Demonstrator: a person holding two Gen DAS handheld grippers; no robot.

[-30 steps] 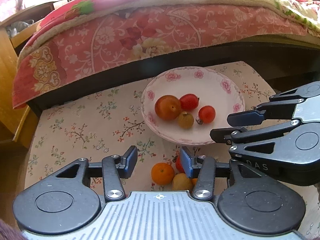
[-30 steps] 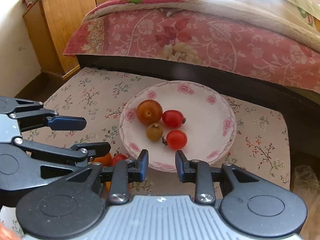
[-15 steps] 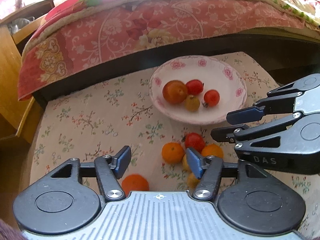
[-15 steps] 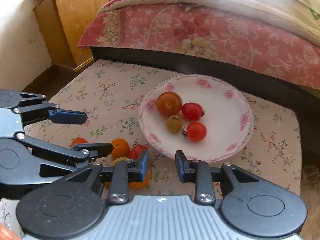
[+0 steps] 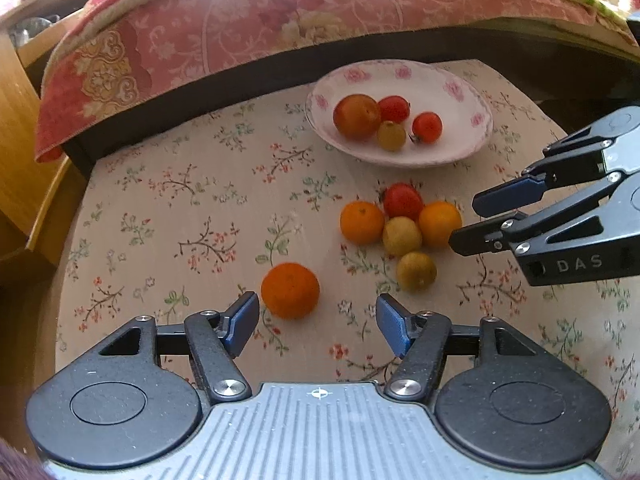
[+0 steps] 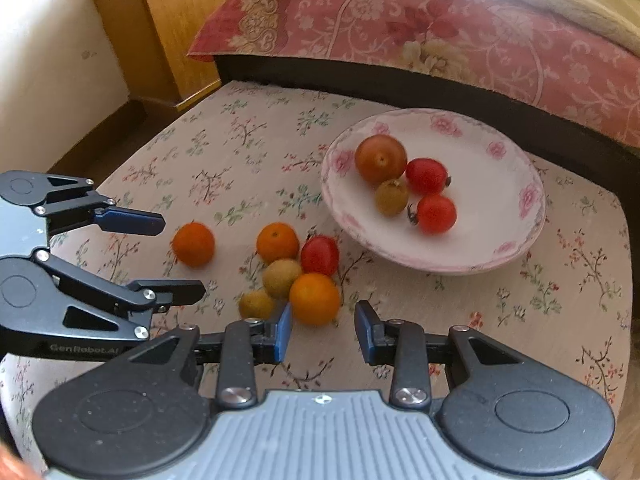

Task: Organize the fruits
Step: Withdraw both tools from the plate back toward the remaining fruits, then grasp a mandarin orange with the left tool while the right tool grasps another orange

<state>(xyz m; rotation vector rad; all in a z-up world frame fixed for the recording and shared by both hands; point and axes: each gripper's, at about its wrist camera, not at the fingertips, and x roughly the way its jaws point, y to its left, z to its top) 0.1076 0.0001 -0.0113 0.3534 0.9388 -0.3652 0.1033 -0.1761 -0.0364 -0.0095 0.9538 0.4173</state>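
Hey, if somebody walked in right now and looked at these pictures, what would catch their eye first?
Probably the bright fruit: a white flowered plate near the bed holds four pieces, and a loose cluster of fruit lies on the flowered cloth in front of it. One orange sits apart, just ahead of the open left gripper, and the right gripper, open and empty, points at another orange.

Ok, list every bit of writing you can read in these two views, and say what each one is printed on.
"DAS" stands on the side of the right gripper, seen in the left wrist view; the word may run on past what shows.
"GenRobot.AI" stands on the side of the left gripper, seen in the right wrist view; it is faint.
The plate and the tablecloth carry only flower patterns, no words.
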